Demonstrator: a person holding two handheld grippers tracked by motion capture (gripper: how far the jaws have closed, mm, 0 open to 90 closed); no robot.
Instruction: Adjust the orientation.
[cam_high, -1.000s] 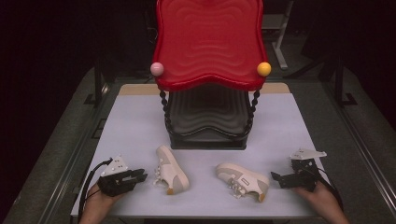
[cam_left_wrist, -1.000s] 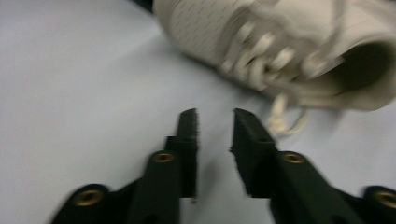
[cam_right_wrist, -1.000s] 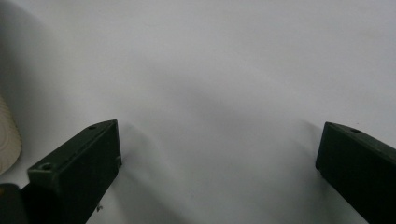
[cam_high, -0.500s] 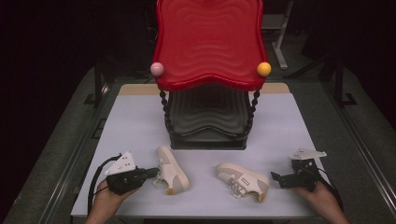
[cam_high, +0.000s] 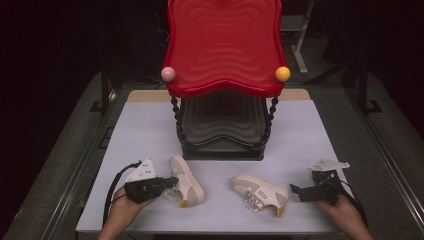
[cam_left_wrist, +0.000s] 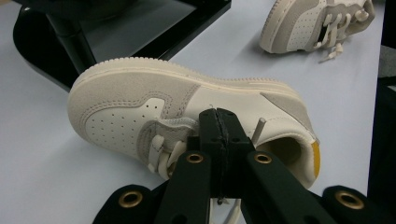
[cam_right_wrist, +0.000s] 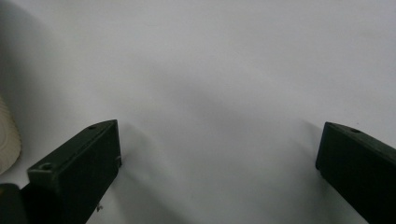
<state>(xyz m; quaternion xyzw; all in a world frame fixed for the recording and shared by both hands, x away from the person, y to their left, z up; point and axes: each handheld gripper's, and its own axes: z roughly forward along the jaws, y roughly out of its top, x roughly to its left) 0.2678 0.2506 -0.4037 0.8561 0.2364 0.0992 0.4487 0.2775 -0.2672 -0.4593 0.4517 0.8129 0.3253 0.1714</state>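
Observation:
Two cream and grey sneakers lie on the pale table (cam_high: 145, 125). The left sneaker (cam_high: 186, 181) (cam_left_wrist: 140, 107) lies on its side with its laces toward my left gripper (cam_high: 172, 183) (cam_left_wrist: 218, 116). That gripper's jaws are pressed together at the tongue, pinching a white lace whose tip (cam_left_wrist: 258, 129) sticks up beside them. The right sneaker (cam_high: 260, 194) (cam_left_wrist: 317, 23) lies further right. My right gripper (cam_high: 296, 192) (cam_right_wrist: 219, 154) rests on the table to its right, open, with bare table between its fingers.
A two-tier stand with a wavy red top (cam_high: 225, 45) and a black lower shelf (cam_high: 222, 130) fills the table's middle rear. It carries a pink ball (cam_high: 168, 73) and a yellow ball (cam_high: 282, 73) at its front corners. A dark floor surrounds the table.
My left gripper has moved right, up to the left sneaker's laces. The right gripper and right sneaker have stayed put.

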